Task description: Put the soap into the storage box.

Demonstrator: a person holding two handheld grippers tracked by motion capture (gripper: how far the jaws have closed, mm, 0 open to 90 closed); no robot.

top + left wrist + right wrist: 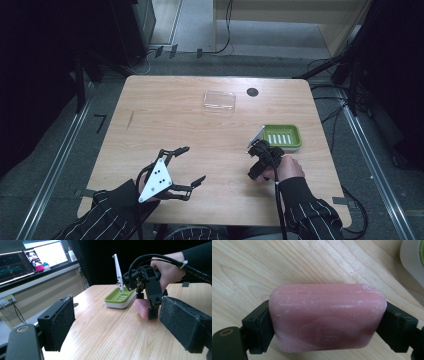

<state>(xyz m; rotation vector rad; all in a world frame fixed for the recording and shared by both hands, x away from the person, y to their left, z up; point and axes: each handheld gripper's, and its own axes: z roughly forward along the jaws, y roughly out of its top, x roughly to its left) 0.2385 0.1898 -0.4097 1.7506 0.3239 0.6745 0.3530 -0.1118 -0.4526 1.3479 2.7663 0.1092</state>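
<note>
Wooden worktop [165,120], landmark = green soap dish [283,136] toward its right side.

Right tongs [258,159] sit just in front-left of the dish, held by the right hand [286,169], striped sleeve behind it. Tongs are clenched on a pink soap bar [327,318]: in the right gripper view the bar sits crosswise between the two black jaws, one jaw pressed on each short end, an oval stamp on its face, white scuffs along the top. Worktop grain lies right under the bar; whether the bar touches the wood or is lifted, cannot tell. Pale dish rim [412,260] shows at the upper right corner of that view, close but apart from the bar.

In the left gripper view the right tongs [150,312] point down with the soap [142,308] pink at their tips, just beside the dish [120,298], on the near side. Grey plate [118,272] stands upright over the dish. Black cable arcs from the right hand [167,270].

Left tongs [192,167] are well to the left of the dish, near the front edge, jaws spread wide, nothing between them. Own pads [61,322] in the left gripper view stand far apart, bare wood between.

Clear lid [219,100] lies flat behind-left of the dish, well apart. Small dark disc [252,92] lies behind the dish near the far edge, just right of the lid.
</note>
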